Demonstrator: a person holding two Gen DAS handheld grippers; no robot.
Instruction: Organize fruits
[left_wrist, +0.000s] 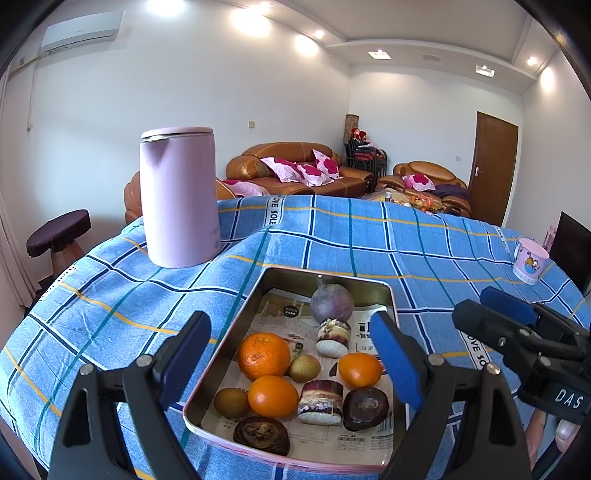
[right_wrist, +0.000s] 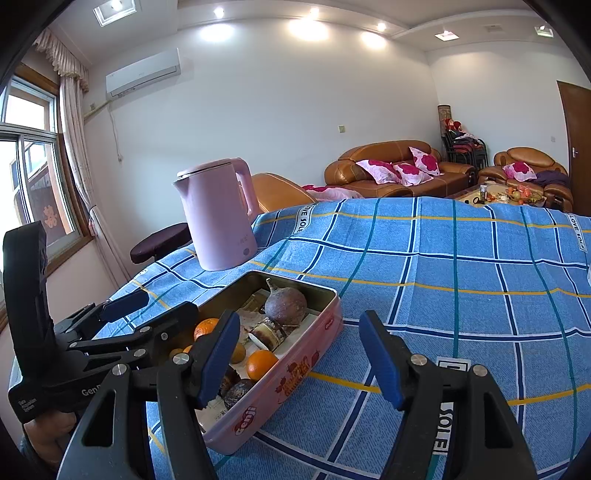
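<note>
1. A lilac kettle (left_wrist: 179, 197), smooth and cylindrical with a flat lid, stands upright on the cloth at about 11 o'clock from the tin. In the right wrist view its handle shows, and a small round mark near its base that is too small to read.
2. The tablecloth (left_wrist: 110, 295) is woven blue check with white, navy, teal and yellow lines. White strips on it read "LOVE SOLE".
3. The left gripper (left_wrist: 291, 358) hovers over the near end of the tin. Its black fingers with blue pads (left_wrist: 397, 363) stand wide apart with nothing pressed between them.
4. The tin (left_wrist: 221, 354) is a rectangular metal box with rounded corners, pink outside and lined with printed paper whose text is too small to read. In the right wrist view its side wall bears a red cartoon logo that seems to read "Genji".
5. In the tin lie three glossy oranges (left_wrist: 263, 355), two small brownish round fruits (left_wrist: 304, 368), two banded purple-and-white cut chunks (left_wrist: 320, 402), dark wrinkled brown pieces (left_wrist: 365, 408) and, at the far end at 12 o'clock, a dull purple round fruit (left_wrist: 331, 302) with a stalk.
6. The right gripper (right_wrist: 299, 360) hangs over bare cloth at 3 o'clock from the tin, fingers apart and holding nothing. In the left wrist view its body reads "DAS".
7. A pink mug (left_wrist: 530, 264) with a cartoon print sits far off at 2 o'clock.
</note>
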